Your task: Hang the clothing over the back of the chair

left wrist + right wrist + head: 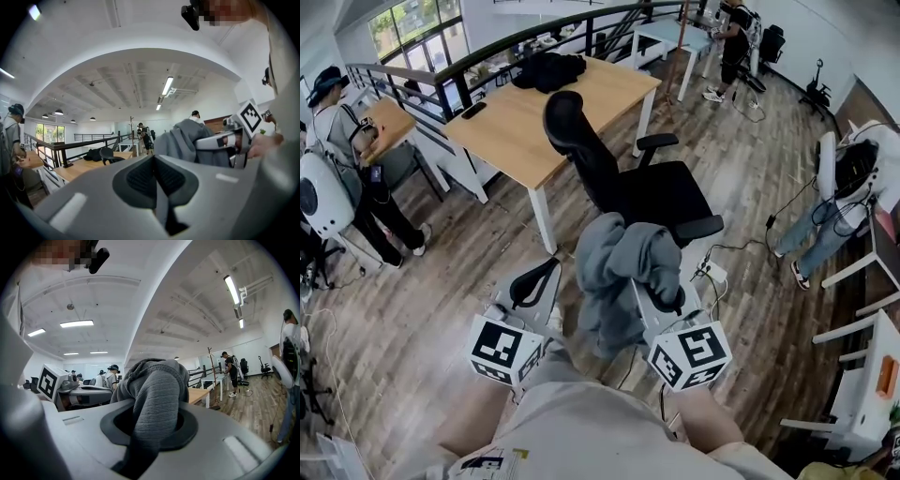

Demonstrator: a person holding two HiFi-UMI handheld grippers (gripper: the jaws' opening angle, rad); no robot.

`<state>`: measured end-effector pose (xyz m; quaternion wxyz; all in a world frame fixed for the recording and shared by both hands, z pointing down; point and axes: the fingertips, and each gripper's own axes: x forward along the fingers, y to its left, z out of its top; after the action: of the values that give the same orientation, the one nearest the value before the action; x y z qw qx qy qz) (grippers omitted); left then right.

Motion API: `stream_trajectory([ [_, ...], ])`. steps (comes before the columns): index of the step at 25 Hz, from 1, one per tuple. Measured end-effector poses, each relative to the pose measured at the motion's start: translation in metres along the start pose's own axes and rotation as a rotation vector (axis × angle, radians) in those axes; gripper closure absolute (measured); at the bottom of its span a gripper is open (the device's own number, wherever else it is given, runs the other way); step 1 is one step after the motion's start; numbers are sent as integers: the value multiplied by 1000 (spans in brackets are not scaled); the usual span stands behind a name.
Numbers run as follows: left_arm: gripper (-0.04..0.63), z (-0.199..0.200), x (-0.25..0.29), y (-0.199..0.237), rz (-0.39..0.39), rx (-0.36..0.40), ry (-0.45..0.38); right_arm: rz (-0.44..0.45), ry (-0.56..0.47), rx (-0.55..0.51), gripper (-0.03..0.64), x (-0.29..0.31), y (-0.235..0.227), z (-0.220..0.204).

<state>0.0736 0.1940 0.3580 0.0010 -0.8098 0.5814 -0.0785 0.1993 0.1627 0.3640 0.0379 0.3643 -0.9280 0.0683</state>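
A grey hooded garment (623,267) hangs bunched in front of me, and my right gripper (664,292) is shut on it. In the right gripper view its ribbed cloth (154,399) fills the gap between the jaws and drapes over them. My left gripper (546,272) is level with it to the left, shut with nothing in it; its pads (140,176) meet. From the left gripper view the garment (183,140) and the right gripper (232,138) show to the right. The black office chair (661,192) stands just beyond, its backrest (574,131) toward the table.
A wooden table (581,108) behind the chair carries dark clothing (548,70) and a phone (473,110). A power strip and cables (712,272) lie on the floor to the right. People stand at the left (342,159) and far back (734,42). White furniture (862,375) lines the right.
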Motion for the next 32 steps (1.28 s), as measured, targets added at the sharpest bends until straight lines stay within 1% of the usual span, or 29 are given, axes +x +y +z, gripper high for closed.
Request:
stream_trajectory([
  [5, 595, 4, 26, 22, -16, -12, -6, -29, 12, -3, 537, 26, -18, 7],
  [12, 595, 3, 78, 79, -48, -28, -12, -108, 5, 2, 537, 86, -48, 19],
  [19, 595, 17, 144, 144, -123, -26, -17, -207, -5, 0, 535, 159, -77, 45],
  [24, 595, 29, 189, 184, -179, -24, -33, -269, -14, -33, 535, 207, -94, 69],
  [28, 595, 30, 222, 214, -226, -22, -26, -318, -19, -38, 535, 241, -106, 80],
  [32, 595, 32, 248, 252, -255, -21, -25, -348, -19, -33, 534, 281, -113, 88],
])
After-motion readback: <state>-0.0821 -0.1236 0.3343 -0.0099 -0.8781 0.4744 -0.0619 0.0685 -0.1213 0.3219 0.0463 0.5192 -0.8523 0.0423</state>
